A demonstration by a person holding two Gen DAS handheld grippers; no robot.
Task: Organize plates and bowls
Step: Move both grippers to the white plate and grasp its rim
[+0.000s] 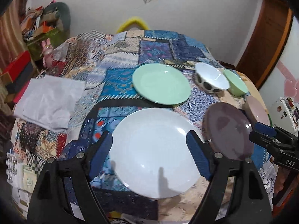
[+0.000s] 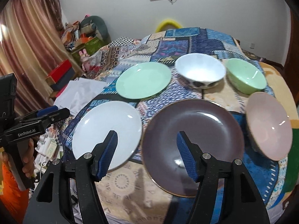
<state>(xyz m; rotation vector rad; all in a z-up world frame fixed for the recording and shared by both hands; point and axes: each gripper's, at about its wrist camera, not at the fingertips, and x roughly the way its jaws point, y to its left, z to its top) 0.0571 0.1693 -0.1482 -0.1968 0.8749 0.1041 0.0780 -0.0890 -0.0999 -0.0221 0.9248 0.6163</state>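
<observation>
On the patchwork cloth lie a white plate (image 1: 155,149) (image 2: 110,130), a green plate (image 1: 161,84) (image 2: 143,80) and a dark purple plate (image 1: 229,130) (image 2: 194,141). Behind stand a white spotted bowl (image 1: 212,79) (image 2: 200,71), a green bowl (image 1: 236,83) (image 2: 245,75) and a pink bowl (image 1: 257,110) (image 2: 269,125). My left gripper (image 1: 149,147) is open and empty above the white plate. My right gripper (image 2: 146,147) is open and empty, over the gap between the white and purple plates. Each gripper shows from the side in the other's view.
A crumpled white cloth (image 1: 50,100) (image 2: 80,93) lies at the table's left. Boxes and clutter (image 1: 37,28) stack by the curtain on the left. A yellow chair back (image 1: 133,23) stands behind the table. A wooden door frame (image 1: 267,37) is at right.
</observation>
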